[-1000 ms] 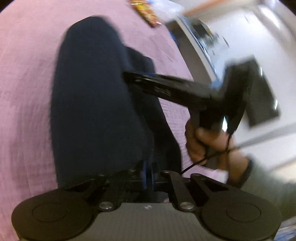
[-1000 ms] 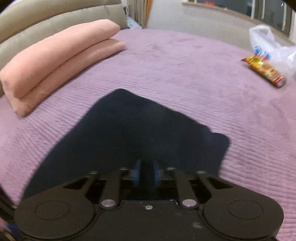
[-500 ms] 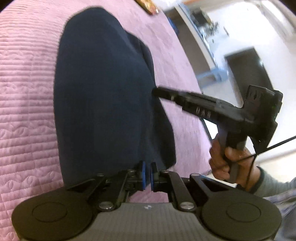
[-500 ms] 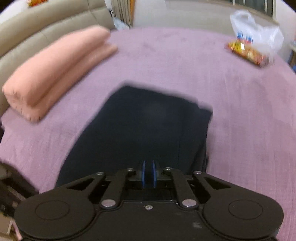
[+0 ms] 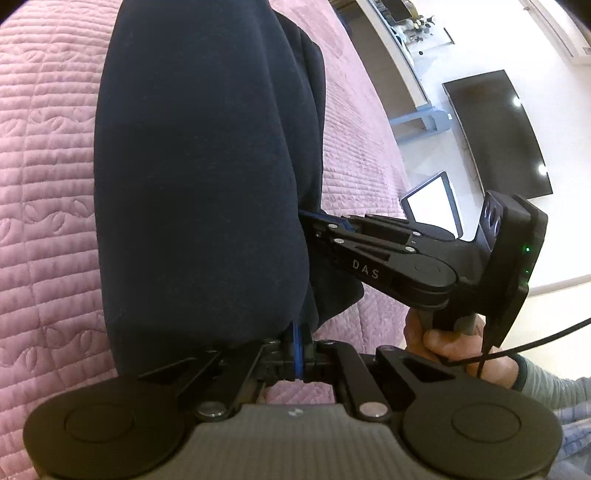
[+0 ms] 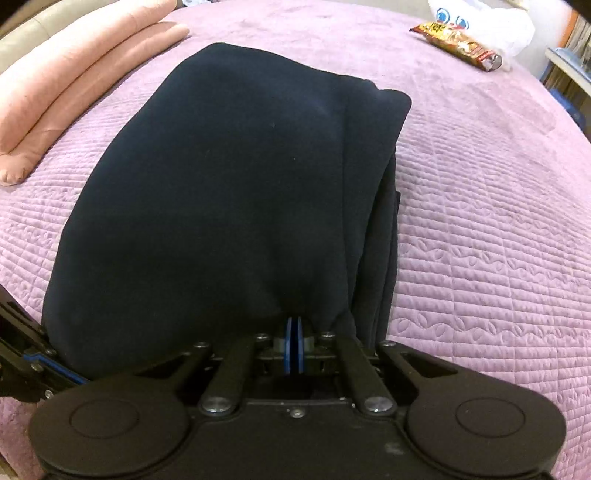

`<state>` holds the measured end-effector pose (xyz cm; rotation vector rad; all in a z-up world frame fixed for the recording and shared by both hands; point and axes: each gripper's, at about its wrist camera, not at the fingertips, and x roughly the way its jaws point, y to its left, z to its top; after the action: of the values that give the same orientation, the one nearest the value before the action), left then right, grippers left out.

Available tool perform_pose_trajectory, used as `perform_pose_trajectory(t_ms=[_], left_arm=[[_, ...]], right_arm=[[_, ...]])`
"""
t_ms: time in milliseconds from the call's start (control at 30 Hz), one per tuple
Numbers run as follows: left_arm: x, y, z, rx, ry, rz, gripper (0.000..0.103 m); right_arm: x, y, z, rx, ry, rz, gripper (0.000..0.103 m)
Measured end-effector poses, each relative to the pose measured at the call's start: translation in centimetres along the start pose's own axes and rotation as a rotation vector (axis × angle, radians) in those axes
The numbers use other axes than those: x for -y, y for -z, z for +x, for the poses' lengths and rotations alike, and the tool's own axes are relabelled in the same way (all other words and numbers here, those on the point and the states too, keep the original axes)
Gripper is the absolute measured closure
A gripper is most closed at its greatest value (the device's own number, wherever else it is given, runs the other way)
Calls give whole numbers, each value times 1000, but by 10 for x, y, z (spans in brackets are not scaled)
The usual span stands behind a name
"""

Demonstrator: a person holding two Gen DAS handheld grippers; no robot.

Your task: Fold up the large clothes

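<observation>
garment: dark navy garment, folded in layers, lies flat on the quilted pink-purple bedspread; its near hem is at both grippers.
left gripper: angled down at the near edge, blue pads pressed together with the hem pinched between them.
right gripper: also tilted down, pads closed on the near hem; the left wrist view shows its tip buried in the cloth's side.
right hand: wrapped around the handle, grey sleeve at the wrist, cable trailing off.
writing: "DAS" on the right gripper's arm; text on the snack packet is not readable.
nearby: folded pink blanket, white plastic bag.
</observation>
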<state>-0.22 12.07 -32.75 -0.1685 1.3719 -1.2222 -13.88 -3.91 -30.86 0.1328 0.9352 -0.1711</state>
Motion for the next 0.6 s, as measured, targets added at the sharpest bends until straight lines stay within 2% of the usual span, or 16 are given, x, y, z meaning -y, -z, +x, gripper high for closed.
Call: perform_pose_trajectory(t_ms=[133,433,600], left_arm=[[-5,8,-1,36,1,-15,100],[-5,29,-16,131,-47,-92,100],[-2,37,-16,183,-84,-83,100]], right_arm=[[7,3,-2,4,-23,50,103],[5,3,-2,5,-27,-24,103],[8,13,-5,54,-63,-36,103]])
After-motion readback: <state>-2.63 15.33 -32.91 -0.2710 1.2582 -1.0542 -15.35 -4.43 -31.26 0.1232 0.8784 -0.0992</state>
